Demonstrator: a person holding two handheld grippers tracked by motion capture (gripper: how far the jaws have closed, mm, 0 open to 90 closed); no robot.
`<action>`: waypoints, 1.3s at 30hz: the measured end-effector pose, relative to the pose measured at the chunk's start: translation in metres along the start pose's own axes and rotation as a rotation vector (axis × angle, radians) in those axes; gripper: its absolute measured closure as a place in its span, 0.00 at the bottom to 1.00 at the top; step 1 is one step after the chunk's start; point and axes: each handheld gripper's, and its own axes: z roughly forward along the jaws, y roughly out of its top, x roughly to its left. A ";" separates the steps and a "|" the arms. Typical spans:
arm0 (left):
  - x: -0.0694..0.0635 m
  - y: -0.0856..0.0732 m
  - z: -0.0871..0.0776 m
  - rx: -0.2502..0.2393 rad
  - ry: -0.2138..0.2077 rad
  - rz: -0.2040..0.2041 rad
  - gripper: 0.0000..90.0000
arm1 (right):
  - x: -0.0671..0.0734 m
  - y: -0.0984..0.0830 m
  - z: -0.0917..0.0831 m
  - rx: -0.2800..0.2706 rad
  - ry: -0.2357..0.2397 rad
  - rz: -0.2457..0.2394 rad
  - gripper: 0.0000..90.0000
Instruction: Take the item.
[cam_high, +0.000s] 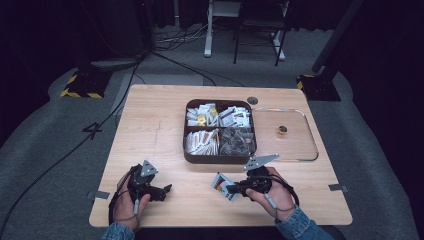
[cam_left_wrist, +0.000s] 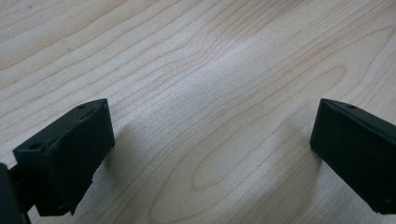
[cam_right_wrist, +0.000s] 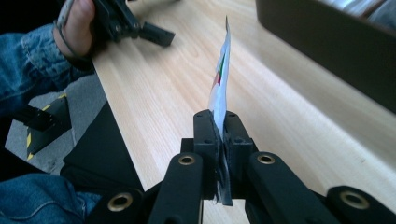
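- We see the right black two-jaw gripper (cam_high: 229, 189) near the front edge of the pale wooden table (cam_high: 150, 130), held in the person's right hand (cam_high: 272, 192), with its jaws pointing toward the left side of the table.
- Its jaws are clamped together on a small flat white paper packet with red and green print (cam_high: 221, 182); in the right gripper view the packet (cam_right_wrist: 220, 74) stands edge-on, rising straight out from between the two closed jaws.
- The packet sits above the tabletop just in front of the dark brown four-compartment tray (cam_high: 220, 159); we cannot tell whether its lower corner touches the wood.
- The left black two-jaw gripper (cam_high: 165, 190) rests low at the front left of the table in the person's left hand (cam_high: 127, 200), well apart from the right one.
- In the left gripper view its jaws stand wide apart with bare wood grain between them, gripping nothing.
- The tray's compartments are filled with assorted small packets (cam_high: 202, 141), white ones in three and clear-wrapped ones at the front right.
- A clear plastic lid with a small brown knob (cam_high: 287, 135) lies flat just beside the tray's right side.
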 end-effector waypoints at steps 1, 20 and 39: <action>0.000 0.000 0.000 0.000 0.000 0.000 0.00 | 0.000 -0.002 0.001 0.004 0.002 0.002 0.96; 0.000 0.000 0.000 -0.001 0.000 -0.002 0.00 | 0.001 -0.016 0.019 0.093 -0.015 -0.008 0.91; 0.000 0.000 0.000 0.000 0.000 0.000 0.00 | -0.003 -0.018 0.026 0.025 -0.069 -0.072 0.48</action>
